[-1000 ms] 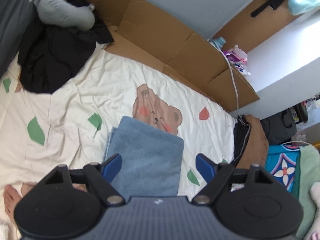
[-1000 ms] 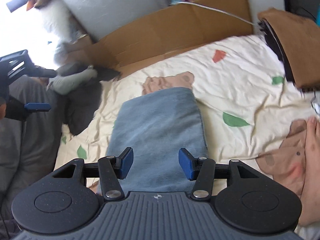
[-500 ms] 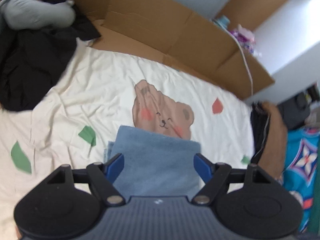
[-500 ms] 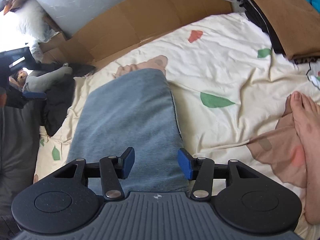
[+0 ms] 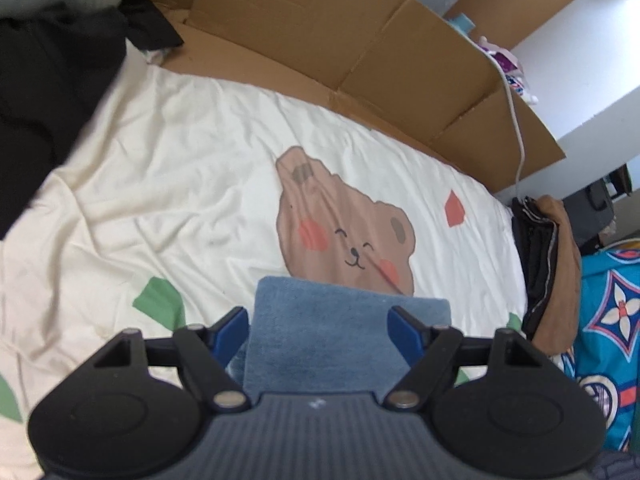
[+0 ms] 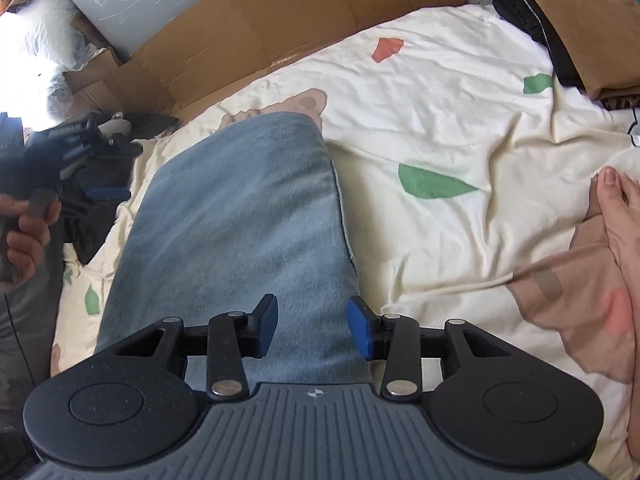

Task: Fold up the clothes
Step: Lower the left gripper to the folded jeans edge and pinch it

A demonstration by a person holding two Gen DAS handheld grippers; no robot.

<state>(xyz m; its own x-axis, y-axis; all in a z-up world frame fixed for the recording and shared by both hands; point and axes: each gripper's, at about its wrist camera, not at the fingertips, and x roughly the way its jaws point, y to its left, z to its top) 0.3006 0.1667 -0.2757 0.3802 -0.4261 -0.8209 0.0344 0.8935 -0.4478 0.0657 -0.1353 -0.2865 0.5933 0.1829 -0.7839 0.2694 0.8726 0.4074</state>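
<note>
Blue-padded and spread wide, right gripper [image 6: 312, 328] poised above the near end of a folded blue denim garment [image 6: 240, 224], nothing caught between the pads. Same story at the left gripper [image 5: 320, 330]: jaws parted, empty, hovering over the garment's narrow end [image 5: 340, 340], with a second layer's edge peeking out at the left side. Lying flat on the cream bedsheet [image 6: 440, 120], folded into a long slab running away from the right-hand camera, far end rounded where the fabric doubles over. Likely thick and fairly heavy for cloth, soft enough to bend but stiff enough to hold a crease; coarse weave unlikely to slip from rubber pads. Best taken at the near corners or along the loose right-hand edge, where the stacked layers show and can be pinched together; a grip on the top layer alone risks peeling the fold open. Beyond the denim, a printed bear face [image 5: 352, 232] on the sheet, then a dark heap of unfolded clothes [image 5: 48, 92] at the left. A bare foot [image 6: 620, 248] resting on the sheet at the right. Further off, a stack of brown and black folded garments [image 6: 580, 28] at the bed's far corner, and flattened cardboard [image 5: 360, 48] against the wall.
</note>
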